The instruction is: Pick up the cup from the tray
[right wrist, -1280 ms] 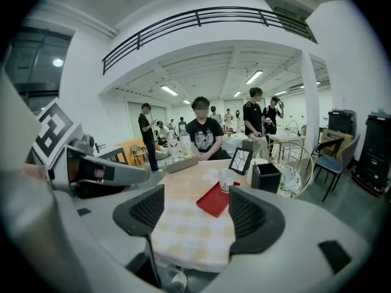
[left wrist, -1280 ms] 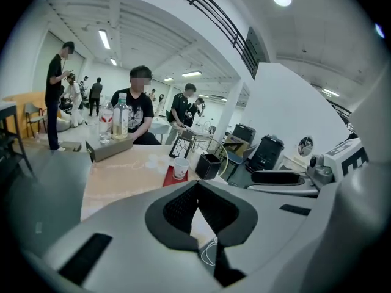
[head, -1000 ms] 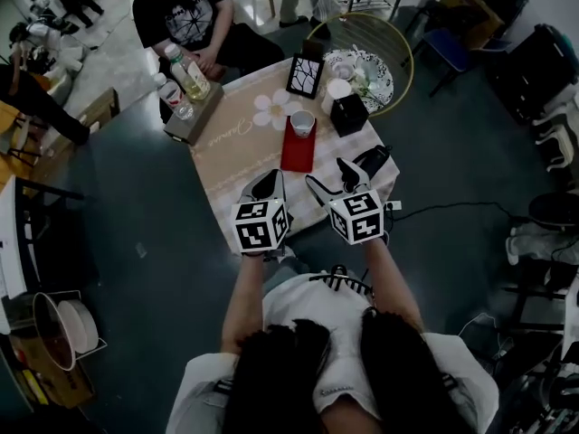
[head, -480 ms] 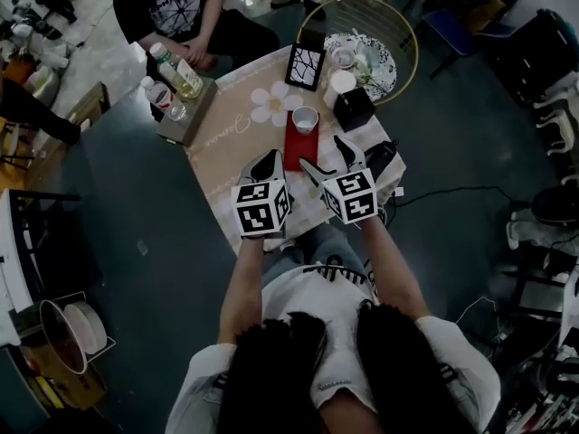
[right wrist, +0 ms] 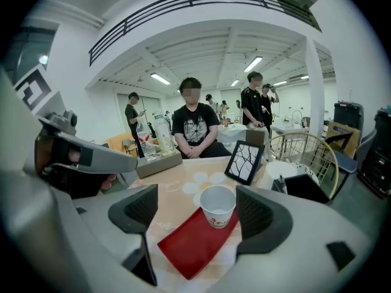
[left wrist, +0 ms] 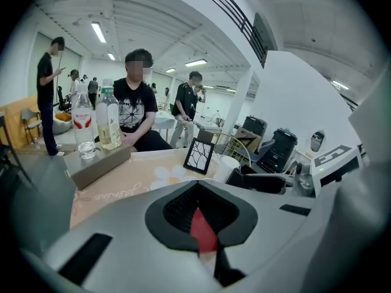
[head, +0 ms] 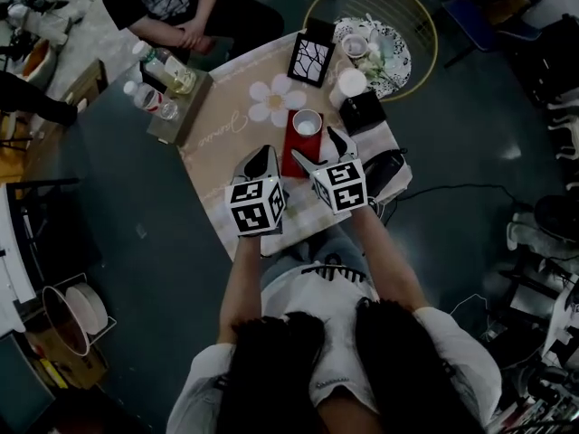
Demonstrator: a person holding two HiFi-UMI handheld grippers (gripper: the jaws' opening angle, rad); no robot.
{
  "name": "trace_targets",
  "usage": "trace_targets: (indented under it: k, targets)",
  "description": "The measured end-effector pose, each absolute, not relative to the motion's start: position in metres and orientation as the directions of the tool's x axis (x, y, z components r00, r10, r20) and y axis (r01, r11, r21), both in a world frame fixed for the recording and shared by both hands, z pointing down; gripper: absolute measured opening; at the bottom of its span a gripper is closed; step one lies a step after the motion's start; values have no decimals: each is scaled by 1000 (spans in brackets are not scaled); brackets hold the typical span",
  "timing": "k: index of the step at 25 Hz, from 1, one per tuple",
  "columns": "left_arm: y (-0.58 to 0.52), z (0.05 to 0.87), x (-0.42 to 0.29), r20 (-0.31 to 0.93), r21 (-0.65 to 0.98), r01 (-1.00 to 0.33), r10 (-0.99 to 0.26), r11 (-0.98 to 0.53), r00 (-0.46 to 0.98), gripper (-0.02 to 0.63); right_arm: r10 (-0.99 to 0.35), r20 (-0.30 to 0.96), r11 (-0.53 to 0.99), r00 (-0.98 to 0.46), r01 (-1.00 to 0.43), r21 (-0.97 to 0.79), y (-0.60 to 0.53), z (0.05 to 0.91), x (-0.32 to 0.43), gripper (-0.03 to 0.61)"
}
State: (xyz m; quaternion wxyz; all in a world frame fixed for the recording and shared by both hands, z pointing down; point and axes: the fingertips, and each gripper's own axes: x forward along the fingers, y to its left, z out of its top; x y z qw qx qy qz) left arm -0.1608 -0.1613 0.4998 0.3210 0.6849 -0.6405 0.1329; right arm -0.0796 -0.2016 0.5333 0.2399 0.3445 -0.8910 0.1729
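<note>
A white paper cup stands upright on the far end of a red tray on the cloth-covered table. My right gripper is open over the tray's near end. Its jaws have just been opening, and the cup stands ahead between the two pads, untouched by either. My left gripper hovers just left of the tray with its jaws together and nothing in them. A strip of red tray shows through the gap in the left gripper view.
Behind the cup stand a black framed picture, a white cylinder and a black box. Bottles sit on a brown box at the table's left. A person sits across. A gold wire frame lies beyond the right corner.
Both grippers have moved forward over the table toward the tray and cup. The right jaws stand wider apart than before.
</note>
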Motion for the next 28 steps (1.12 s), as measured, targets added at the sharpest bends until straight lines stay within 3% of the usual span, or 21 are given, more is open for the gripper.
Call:
trace_targets:
  k: [28]
  targets:
    - [-216,575,-177,713,230,-972,-688,49,134,8,-453,693,694,-560,-710,-120,-261,641,-105,393]
